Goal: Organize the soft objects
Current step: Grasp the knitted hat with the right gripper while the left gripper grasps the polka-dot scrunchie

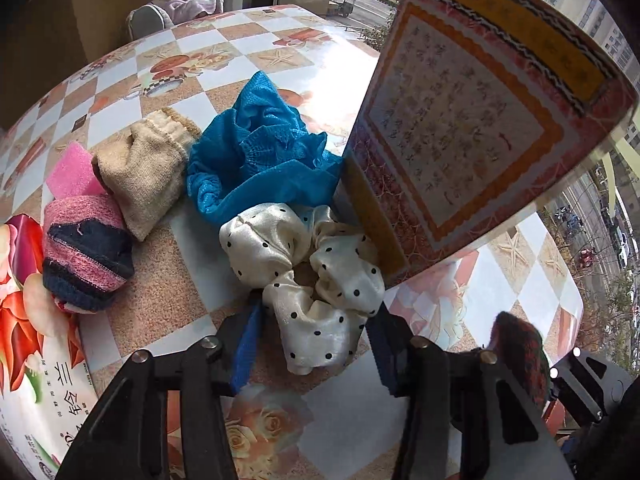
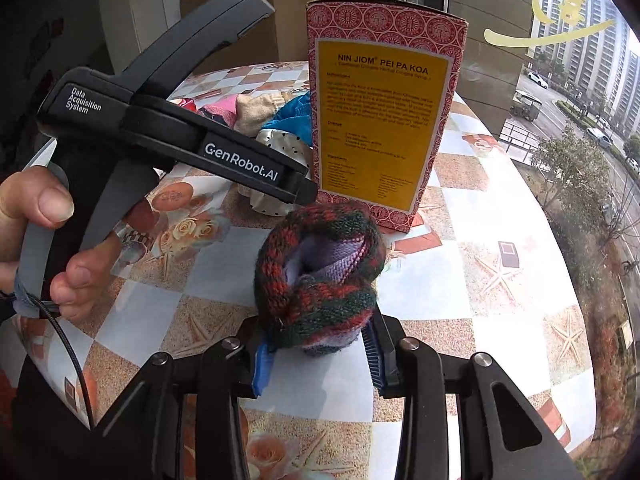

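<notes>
A white satin scrunchie with black dots (image 1: 316, 280) lies on the checked tablecloth beside a tall red and yellow box (image 1: 472, 132). My left gripper (image 1: 312, 350) points down at it, and its blue pads press on the scrunchie's near lobe from both sides. My right gripper (image 2: 320, 360) is shut on a rolled red and green knit sock with a purple lining (image 2: 316, 276), held just above the table in front of the box (image 2: 380, 120). That sock (image 1: 520, 356) also shows at the lower right of the left wrist view.
Behind the scrunchie lie a blue mesh cloth (image 1: 256, 152), a beige sock (image 1: 148, 168), a pink and navy rolled sock (image 1: 84, 252) and a pink sponge (image 1: 72, 172). A flowered packet (image 1: 24, 320) sits at the left edge. A hand (image 2: 40, 208) holds the left tool. The round table (image 2: 500, 280) ends near a window.
</notes>
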### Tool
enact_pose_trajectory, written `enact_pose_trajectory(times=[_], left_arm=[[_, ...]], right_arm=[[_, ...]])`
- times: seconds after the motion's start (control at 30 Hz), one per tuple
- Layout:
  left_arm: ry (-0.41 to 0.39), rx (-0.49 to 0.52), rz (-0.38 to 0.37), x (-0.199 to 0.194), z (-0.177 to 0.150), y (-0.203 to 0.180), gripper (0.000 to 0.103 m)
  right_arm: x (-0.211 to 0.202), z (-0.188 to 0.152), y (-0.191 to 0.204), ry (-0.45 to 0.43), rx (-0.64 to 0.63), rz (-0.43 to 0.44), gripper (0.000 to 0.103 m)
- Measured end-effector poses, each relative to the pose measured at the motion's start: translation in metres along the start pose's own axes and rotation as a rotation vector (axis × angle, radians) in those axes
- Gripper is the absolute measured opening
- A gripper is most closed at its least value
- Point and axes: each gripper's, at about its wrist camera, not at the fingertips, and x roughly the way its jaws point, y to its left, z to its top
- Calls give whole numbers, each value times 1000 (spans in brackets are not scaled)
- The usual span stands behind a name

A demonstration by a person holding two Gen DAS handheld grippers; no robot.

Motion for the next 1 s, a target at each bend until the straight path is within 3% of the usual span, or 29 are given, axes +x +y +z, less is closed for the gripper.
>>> enact_pose_trajectory(times=[0.03, 0.1, 0.3, 0.37, 0.4, 0.47, 0.57, 0.67, 0.73, 0.77, 0.8, 0.83, 0.87, 0.93, 1.0], left_arm=[[4, 7, 12, -2, -5, -2, 17], [-24, 34, 65, -13, -21, -8, 17], [-76, 28, 89, -60, -82, -14, 18], [-68, 14, 78, -69, -96, -11, 26], [-62, 15, 85, -71, -100, -11, 31], [-70, 13, 110, -70, -102, -8, 58], [-96, -21, 129, -71, -97, -2, 75], [-118, -36, 147, -69, -86, 0, 80], [-95, -33, 151, -57, -77, 2, 80], [-83, -37, 137, -51, -75, 4, 76], [-75, -37, 113, -48, -75, 5, 67], [-63, -33, 103, -44, -76, 4, 40], [-60, -31, 107, -44, -78, 1, 32], [-84, -26, 110, -50, -85, -4, 25], [-92, -39, 108, -55, -91, -8, 24]], right_arm=[[2, -1, 0, 10, 3, 3, 38], [5, -4, -2, 26, 8, 4, 38], [0, -8, -4, 25, 13, 24, 38], [-6, -9, -3, 12, 11, 42, 44], [-10, -10, -3, -2, 14, 46, 59], [-16, -8, -3, -41, 16, 46, 78], [-14, 4, -1, -66, 4, 30, 78], [-2, 17, 0, -63, -4, -3, 78], [11, 23, -4, -23, 7, 14, 76], [15, 25, -8, -9, 27, 58, 64], [17, 25, -12, 7, 48, 88, 38], [16, 24, -13, 2, 51, 85, 38], [11, 23, -13, -11, 41, 81, 37], [-2, 17, -12, -41, 30, 70, 35], [-14, 10, -16, -54, 34, 42, 35]])
